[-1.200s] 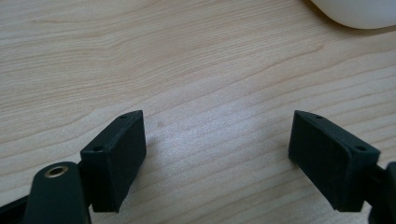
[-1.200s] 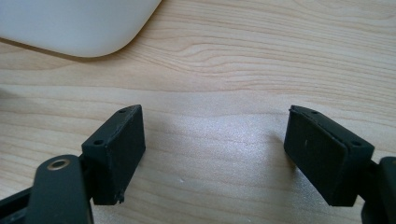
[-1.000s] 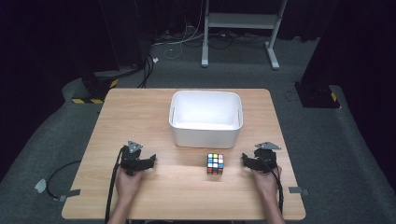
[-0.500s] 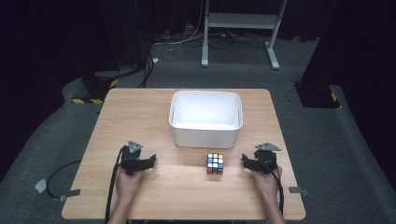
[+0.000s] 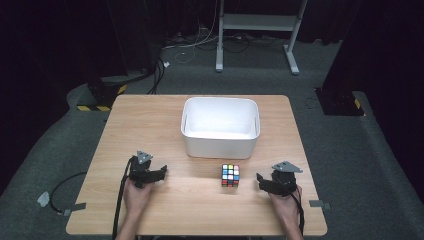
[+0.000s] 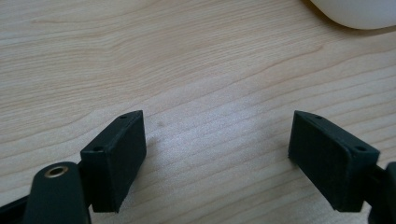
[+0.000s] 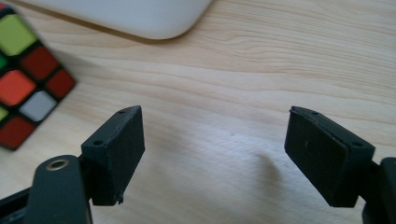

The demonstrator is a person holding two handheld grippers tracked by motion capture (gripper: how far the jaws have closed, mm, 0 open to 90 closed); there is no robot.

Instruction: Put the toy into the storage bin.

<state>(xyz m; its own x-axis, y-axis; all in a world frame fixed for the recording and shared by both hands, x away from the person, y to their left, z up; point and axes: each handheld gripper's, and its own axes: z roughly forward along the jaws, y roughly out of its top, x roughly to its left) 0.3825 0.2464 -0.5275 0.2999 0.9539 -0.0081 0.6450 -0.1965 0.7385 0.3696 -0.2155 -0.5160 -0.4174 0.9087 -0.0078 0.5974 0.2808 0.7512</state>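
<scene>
Grippers sit low on the pale wooden bench [image 5: 150, 125], one at each near corner, and between them stands the multicoloured puzzle cube [image 5: 230, 175] with its black grid lines, resting flat on the wood just in front of the white rectangular plastic tub [image 5: 220, 146]. The cube is near the tub's front wall but apart from it, a strip of bare wood showing between. The left gripper [image 5: 161, 172] points toward the middle of the bench, well apart from the cube, held in the person's left hand [image 5: 136, 194]; in the left gripper view its black jaws are spread wide with only wood grain between them and a rounded white corner of the tub at the top right. The right gripper [image 5: 260, 178] faces inward too, near the cube's right side without touching it, held in the right hand [image 5: 284, 202]. In the right gripper view its jaws also gape wide and hold nothing, with the cube's red, orange, green and white squares off to the left, outside the jaws, and the tub's white base above.
</scene>
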